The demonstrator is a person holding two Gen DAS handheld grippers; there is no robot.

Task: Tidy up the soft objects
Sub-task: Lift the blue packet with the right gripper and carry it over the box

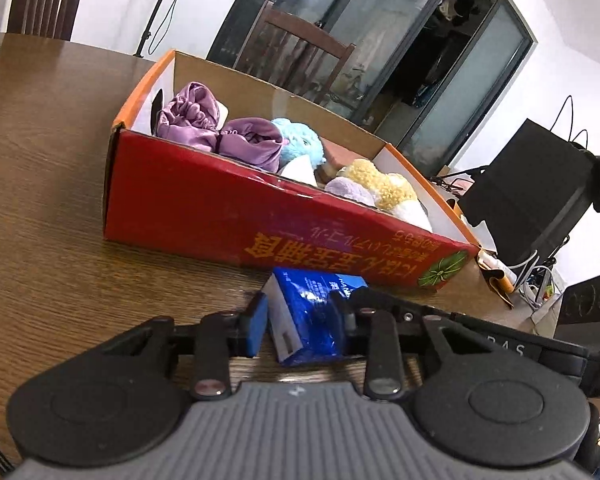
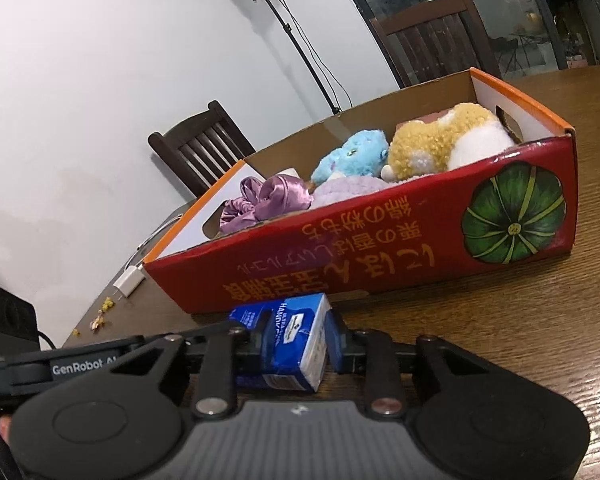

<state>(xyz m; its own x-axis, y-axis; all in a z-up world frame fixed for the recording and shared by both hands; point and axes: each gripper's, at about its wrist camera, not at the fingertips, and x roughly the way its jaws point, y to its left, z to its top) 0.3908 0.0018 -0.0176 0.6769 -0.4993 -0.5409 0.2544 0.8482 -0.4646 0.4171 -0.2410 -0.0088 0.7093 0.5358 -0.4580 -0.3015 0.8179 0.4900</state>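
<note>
A blue tissue pack (image 1: 315,300) lies on the wooden table (image 1: 52,200) against the front of a red cardboard box (image 1: 188,204). My left gripper (image 1: 300,322) is shut on the pack, its pads against both sides. In the right wrist view, my right gripper (image 2: 296,340) is likewise shut on a blue tissue pack (image 2: 288,320), seemingly the same one. The box (image 2: 379,256) holds purple satin scrunchies (image 1: 196,116), a light blue plush (image 2: 347,152), a yellow-and-white plush (image 2: 439,140) and a lilac soft item (image 2: 347,192).
Wooden chairs (image 2: 200,148) stand behind the table, and a light stand (image 2: 288,32) rises by the wall. A white charger and cable (image 2: 130,282) lie left of the box beside small crumbs (image 2: 104,312). A black bag (image 1: 531,192) stands off the table's right end.
</note>
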